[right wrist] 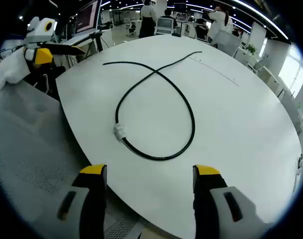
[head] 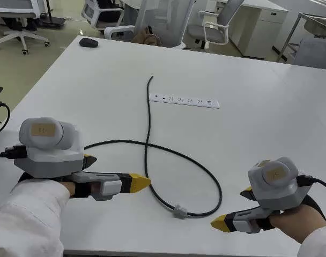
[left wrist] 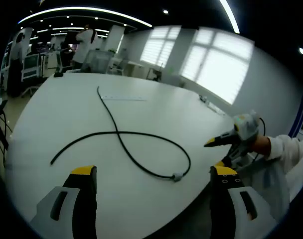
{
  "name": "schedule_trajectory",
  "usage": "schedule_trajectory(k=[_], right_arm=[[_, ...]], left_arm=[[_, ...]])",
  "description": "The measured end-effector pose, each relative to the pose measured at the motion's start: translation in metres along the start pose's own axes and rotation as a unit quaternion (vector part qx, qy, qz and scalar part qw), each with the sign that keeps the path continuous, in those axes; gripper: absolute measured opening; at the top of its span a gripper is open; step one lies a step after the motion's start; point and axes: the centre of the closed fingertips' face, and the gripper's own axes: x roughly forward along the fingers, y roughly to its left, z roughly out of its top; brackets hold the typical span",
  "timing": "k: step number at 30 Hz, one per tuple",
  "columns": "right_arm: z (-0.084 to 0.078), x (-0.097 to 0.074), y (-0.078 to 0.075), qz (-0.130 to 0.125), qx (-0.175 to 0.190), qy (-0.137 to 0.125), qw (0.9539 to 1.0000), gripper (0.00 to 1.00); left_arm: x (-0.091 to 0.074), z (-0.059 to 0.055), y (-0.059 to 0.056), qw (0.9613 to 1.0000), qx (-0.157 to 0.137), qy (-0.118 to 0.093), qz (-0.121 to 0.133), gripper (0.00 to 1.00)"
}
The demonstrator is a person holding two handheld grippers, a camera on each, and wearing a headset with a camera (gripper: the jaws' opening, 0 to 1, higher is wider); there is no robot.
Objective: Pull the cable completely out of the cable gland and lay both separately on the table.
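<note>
**Both tools open, gland still on the cable**

Left tool (head: 116,171) sits nearest, at the near-left edge of the tabletop (head: 259,134). Its jaws are spread wide and hold nothing. Right tool (head: 232,208) is at the near-right edge, also spread wide and holding nothing. Neither touches the work.

Where things are:
- Cable gland (head: 179,210) lies flat near the near edge, between the two tools and closer to the right one.
- Cable (head: 146,143) is threaded through it and makes one loop that crosses itself mid-tabletop.
- One end runs out toward the power strip (head: 184,100); the other trails to the left edge, just beside the left tool.

Handling, my read:
- The cable looks thin, light and limp. Its jacket should give the pads fair friction, but it will snake and drag the loop rather than pull straight.
- The gland looks small, light and hard-bodied. It will likely skate on the smooth tabletop unless pinned.
- Grip the gland across its body with one tool, and take the cable just beside it with the other.
- Expect seal drag and several regrips, since plenty of cable sits on both sides. I can't tell which side is shorter.

Containers: the gland is the holder in play, with the cable passing right through it.
</note>
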Motion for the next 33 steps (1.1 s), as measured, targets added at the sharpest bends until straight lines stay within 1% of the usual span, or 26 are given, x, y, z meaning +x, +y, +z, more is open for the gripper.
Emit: schedule_trajectory(k=[7, 33], right_arm=[[0.0001, 0.0003, 0.0003, 0.0, 0.0, 0.0, 1.0, 0.72], [-0.0006, 0.0008, 0.0011, 0.003, 0.0, 0.002, 1.0, 0.72]], left_arm=[[-0.0009, 0.0014, 0.0009, 1.0, -0.002, -0.004, 0.002, 0.94], [-0.0008, 0.0009, 0.0011, 1.0, -0.002, -0.002, 0.003, 0.94]])
